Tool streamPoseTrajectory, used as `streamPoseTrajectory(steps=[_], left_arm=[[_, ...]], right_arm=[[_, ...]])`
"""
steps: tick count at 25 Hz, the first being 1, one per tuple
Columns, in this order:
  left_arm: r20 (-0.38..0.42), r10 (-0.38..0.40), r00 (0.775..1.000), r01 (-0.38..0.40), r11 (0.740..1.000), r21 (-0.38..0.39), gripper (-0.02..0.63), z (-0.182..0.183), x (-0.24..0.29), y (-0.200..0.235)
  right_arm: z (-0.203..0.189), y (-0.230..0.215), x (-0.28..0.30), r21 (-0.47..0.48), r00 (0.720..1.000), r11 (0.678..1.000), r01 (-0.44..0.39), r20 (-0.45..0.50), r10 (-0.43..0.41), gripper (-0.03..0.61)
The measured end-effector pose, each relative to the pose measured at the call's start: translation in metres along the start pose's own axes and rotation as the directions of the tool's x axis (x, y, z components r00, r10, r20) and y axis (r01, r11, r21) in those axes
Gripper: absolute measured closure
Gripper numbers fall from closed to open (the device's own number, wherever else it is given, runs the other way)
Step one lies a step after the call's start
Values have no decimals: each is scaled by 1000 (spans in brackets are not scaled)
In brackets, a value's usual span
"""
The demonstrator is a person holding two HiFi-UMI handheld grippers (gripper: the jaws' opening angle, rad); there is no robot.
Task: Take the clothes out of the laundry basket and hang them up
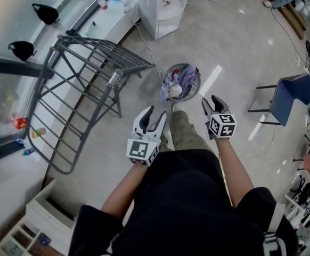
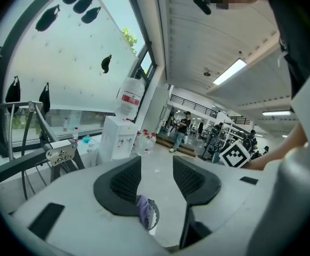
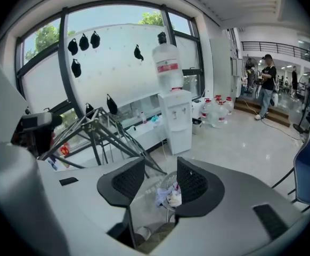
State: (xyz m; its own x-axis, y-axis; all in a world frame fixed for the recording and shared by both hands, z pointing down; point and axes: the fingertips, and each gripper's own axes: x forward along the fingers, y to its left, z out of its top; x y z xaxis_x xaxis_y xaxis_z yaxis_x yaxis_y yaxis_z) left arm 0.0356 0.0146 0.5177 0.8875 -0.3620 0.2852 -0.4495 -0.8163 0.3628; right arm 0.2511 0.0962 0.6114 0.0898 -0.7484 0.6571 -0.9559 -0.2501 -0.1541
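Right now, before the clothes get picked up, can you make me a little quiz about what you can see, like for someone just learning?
1. Fill in: the grey drying rack has ___ clothes on it.
2. Where are the clothes? A: on the drying rack. B: in the laundry basket. C: on the blue chair.
3. True or false: the left tool and the right tool are both open and hold nothing.

Key: 1. no. 2. B. 3. True.
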Motion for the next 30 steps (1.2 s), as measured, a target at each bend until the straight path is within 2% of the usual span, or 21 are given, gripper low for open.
streamPoseTrajectory(steps=[3,8,12,17,20,24,30], left_arm=[[-11,49,999,-49,998,-27,445,-15,20,7],[-76,73,994,-81,991,-102,445,-45,68,8],[-80,119,990,-129,983,-132,445,-71,124,30],[-143,201,969,-224,960,-170,443,-129,164,47],[-145,203,968,-226,959,-172,440,-157,194,65],[-152,215,965,-242,952,-189,437,-186,202,70],[-165,213,963,-245,948,-205,437,-223,209,65]], right_arm=[[-23,-33,55,-42,998,999,-12,-69,10,420],[-55,-89,154,-96,985,995,-33,-170,17,420],[-82,-137,257,-78,975,996,-43,-220,25,411],[-176,-191,337,0,952,1000,-3,-307,3,411],[-211,-218,394,10,947,1000,24,-321,-19,411],[-272,-228,438,-4,924,1000,2,-383,-3,411],[-320,-262,490,-18,895,999,28,-445,-33,411]])
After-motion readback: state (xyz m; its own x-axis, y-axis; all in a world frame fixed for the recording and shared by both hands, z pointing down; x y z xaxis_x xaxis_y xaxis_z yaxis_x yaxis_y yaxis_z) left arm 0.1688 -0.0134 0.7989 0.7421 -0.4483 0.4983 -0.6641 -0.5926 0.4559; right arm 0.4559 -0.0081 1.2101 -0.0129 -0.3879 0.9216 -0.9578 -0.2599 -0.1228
